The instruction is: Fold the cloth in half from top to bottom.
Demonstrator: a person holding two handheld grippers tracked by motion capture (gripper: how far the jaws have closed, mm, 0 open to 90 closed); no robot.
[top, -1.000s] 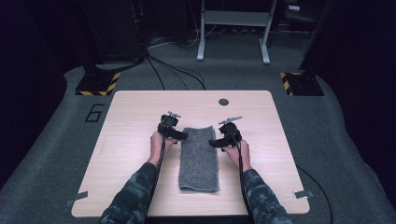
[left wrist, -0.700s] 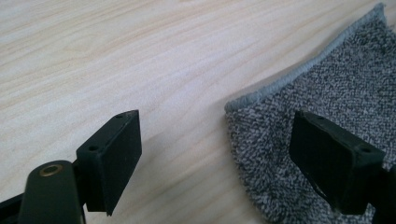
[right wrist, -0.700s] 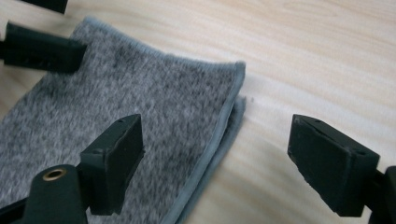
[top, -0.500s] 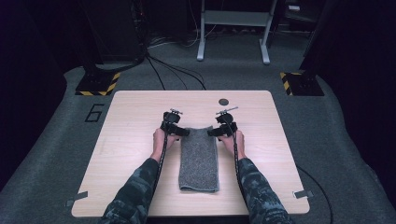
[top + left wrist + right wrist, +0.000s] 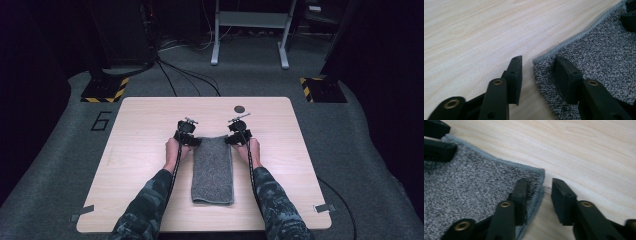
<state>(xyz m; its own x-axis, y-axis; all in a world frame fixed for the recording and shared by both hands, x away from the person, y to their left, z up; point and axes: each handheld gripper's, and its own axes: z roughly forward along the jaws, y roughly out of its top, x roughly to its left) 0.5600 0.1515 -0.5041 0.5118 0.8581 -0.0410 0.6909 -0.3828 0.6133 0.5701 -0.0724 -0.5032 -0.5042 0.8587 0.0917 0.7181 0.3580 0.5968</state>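
On the pale wooden table (image 5: 140, 150), a folded grey towel (image 5: 212, 172) lay lengthwise in the middle, and I had a gripper at each of its far corners. Compared with a second earlier, my right gripper (image 5: 237, 139) had slid inward to the towel's far right corner, while my left gripper (image 5: 188, 140) sat at the far left corner much as before. Both sets of jaws had just been closing. Each straddled its corner, one jaw on the cloth and one on bare wood, with a gap remaining, so neither was clamped yet.
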